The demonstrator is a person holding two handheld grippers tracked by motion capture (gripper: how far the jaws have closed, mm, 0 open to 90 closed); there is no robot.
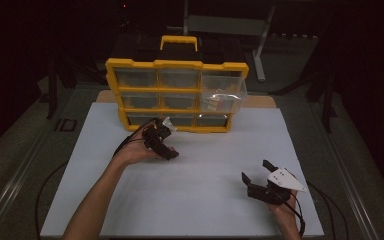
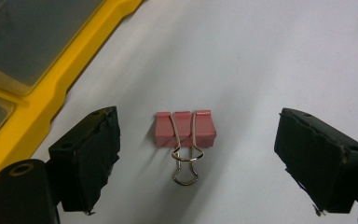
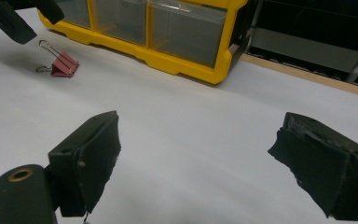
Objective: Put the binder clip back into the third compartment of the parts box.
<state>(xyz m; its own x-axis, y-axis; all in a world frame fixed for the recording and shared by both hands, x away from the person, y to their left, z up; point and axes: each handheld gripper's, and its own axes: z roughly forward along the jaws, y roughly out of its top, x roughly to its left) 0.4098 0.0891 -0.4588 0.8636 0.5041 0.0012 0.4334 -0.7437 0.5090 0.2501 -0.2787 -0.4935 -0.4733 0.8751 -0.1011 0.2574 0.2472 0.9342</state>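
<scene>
In the left gripper view, a pink binder clip lies on the white table top at the centre of the frame, its wire handles pointing toward the bottom edge. The left gripper hangs over it with its jaws spread wide, one black pad at lower left and one at lower right; the clip sits between them, clear of both. At the upper left of that frame runs the yellow frame of a drawer organizer, near the clip but apart from it.

In the high view the left gripper is left of centre, just in front of the organizer, whose right-hand middle drawer stands pulled out. The right gripper sits at lower right, well apart, jaws open and holding nothing.

In the right gripper view, the clip appears at upper left, below a dark jaw of the left gripper, and the organizer spans the top.
</scene>
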